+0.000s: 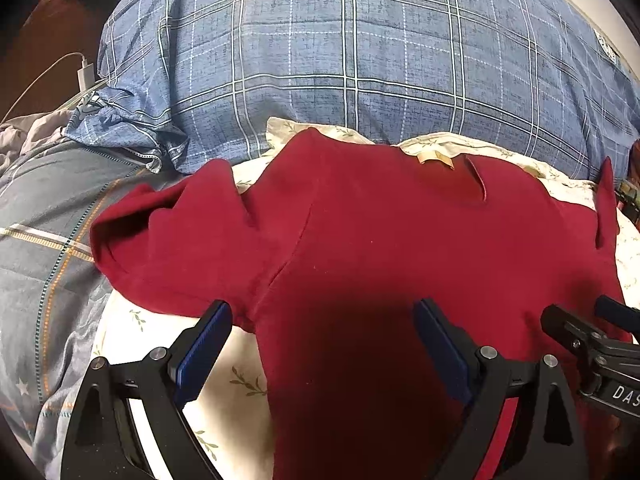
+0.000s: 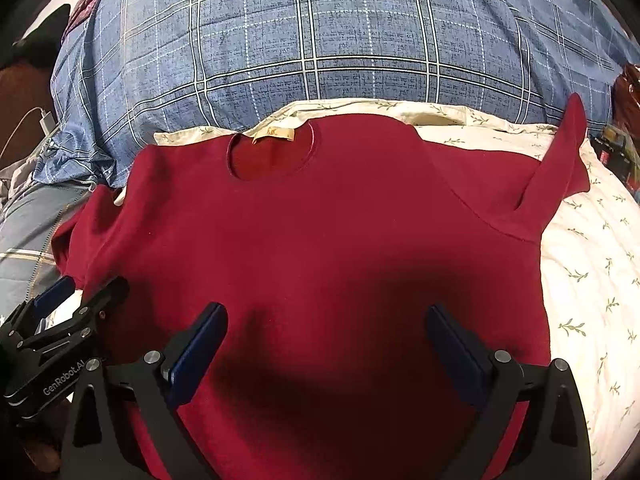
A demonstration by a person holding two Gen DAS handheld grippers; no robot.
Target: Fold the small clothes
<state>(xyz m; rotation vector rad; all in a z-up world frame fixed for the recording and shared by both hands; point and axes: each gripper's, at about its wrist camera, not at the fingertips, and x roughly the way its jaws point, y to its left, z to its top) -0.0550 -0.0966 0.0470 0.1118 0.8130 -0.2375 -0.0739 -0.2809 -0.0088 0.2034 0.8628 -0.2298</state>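
A red shirt (image 2: pixel 320 240) is spread face up on a white sheet (image 2: pixel 592 280) printed with small green sprigs. The round neck opening, with a tan label (image 2: pixel 274 134) inside it, is turned away from both cameras. The shirt's right sleeve (image 2: pixel 560 168) is creased and partly raised, its tip standing up toward a blue plaid duvet (image 2: pixel 320 40) that is bunched behind the shirt. The left sleeve (image 1: pixel 160 232) is rumpled and is seen draped past the sheet's edge onto a grey quilt (image 1: pixel 40 260).

The left gripper (image 1: pixel 322 320) is held over the shirt's left side, near the underarm seam. Its jaws are spread wide and nothing is gripped between them. The right gripper (image 2: pixel 326 324) is held above the middle of the shirt's body, likewise with jaws spread and nothing between them; a shadow is cast on the cloth beneath each. Whether the pads touch the cloth cannot be told.

A white charger (image 1: pixel 86 74) with its cable is seen at the far left, beside the duvet.
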